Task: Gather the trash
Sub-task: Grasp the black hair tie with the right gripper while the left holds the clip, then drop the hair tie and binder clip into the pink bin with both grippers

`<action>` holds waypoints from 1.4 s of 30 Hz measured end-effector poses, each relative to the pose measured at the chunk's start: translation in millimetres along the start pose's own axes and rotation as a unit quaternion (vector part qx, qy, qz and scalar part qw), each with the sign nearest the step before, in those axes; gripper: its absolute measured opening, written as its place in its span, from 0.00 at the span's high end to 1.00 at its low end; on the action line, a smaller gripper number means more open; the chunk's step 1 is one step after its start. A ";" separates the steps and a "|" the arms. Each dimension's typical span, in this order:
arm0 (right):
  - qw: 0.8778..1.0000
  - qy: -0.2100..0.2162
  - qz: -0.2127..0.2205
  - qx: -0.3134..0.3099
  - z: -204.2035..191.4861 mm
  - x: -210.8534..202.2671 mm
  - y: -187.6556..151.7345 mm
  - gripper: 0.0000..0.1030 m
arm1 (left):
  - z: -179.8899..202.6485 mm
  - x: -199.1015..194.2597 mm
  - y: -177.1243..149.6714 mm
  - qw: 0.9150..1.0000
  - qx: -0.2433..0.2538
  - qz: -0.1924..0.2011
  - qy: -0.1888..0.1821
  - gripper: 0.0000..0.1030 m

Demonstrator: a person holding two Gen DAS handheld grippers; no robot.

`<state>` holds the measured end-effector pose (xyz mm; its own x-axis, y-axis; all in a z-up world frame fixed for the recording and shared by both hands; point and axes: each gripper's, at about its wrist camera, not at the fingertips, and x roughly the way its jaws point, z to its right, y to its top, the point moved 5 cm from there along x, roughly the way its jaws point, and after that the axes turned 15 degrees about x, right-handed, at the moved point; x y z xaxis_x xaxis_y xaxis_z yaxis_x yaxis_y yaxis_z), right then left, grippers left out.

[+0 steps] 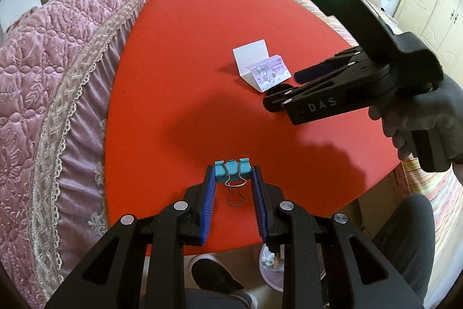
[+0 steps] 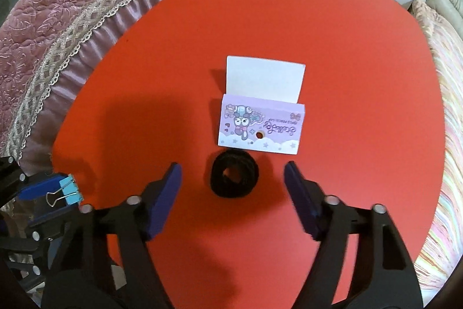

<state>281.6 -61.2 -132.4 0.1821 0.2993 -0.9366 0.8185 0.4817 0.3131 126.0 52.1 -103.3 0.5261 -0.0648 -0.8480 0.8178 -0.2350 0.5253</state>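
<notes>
At the near left of the red desk [image 2: 361, 77], the left gripper [image 1: 232, 174] pinches a blue binder clip [image 1: 231, 170] between its pads, its wire handles pointing back. Toward the middle, a black hair tie [image 2: 234, 174] lies just near of a purple card box [image 2: 260, 126] with its white flap up. Over the tie, the right gripper [image 2: 233, 178] hangs spread wide, touching nothing.
</notes>
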 end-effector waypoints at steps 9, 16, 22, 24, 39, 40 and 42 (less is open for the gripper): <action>1.000 0.011 0.025 0.013 7.6 -12.5 -8.3 0.73 | 0.1 1.5 -0.8 1.000 -0.002 0.004 0.000 0.76; 0.997 0.024 0.067 0.024 19.8 -47.4 -34.0 0.74 | 9.6 -2.9 1.1 1.000 0.005 0.014 -0.001 0.76; 0.992 0.033 0.115 0.040 33.1 -90.6 -78.9 0.74 | 26.0 -15.6 -1.5 0.999 0.015 0.031 0.002 0.76; 0.990 0.035 0.129 0.045 36.2 -103.7 -95.8 0.74 | 31.8 -20.6 -3.6 0.999 0.018 0.038 -0.001 0.76; 0.984 0.049 0.154 0.077 50.9 -152.6 -216.1 0.74 | 85.5 -57.6 -36.5 0.996 0.047 0.071 -0.039 0.76; 0.984 0.048 0.151 0.078 50.4 -151.4 -222.4 0.74 | 88.1 -59.7 -39.6 0.995 0.050 0.071 -0.040 0.76; 0.985 0.052 0.140 0.082 48.3 -145.5 -235.6 0.74 | 91.6 -62.1 -44.6 0.995 0.051 0.069 -0.043 0.76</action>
<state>88.6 -258.1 -77.5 0.3636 0.4887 -0.7930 0.8225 0.2312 0.5197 35.5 -22.2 -80.6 0.6063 -0.1852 -0.7733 0.7086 -0.3155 0.6312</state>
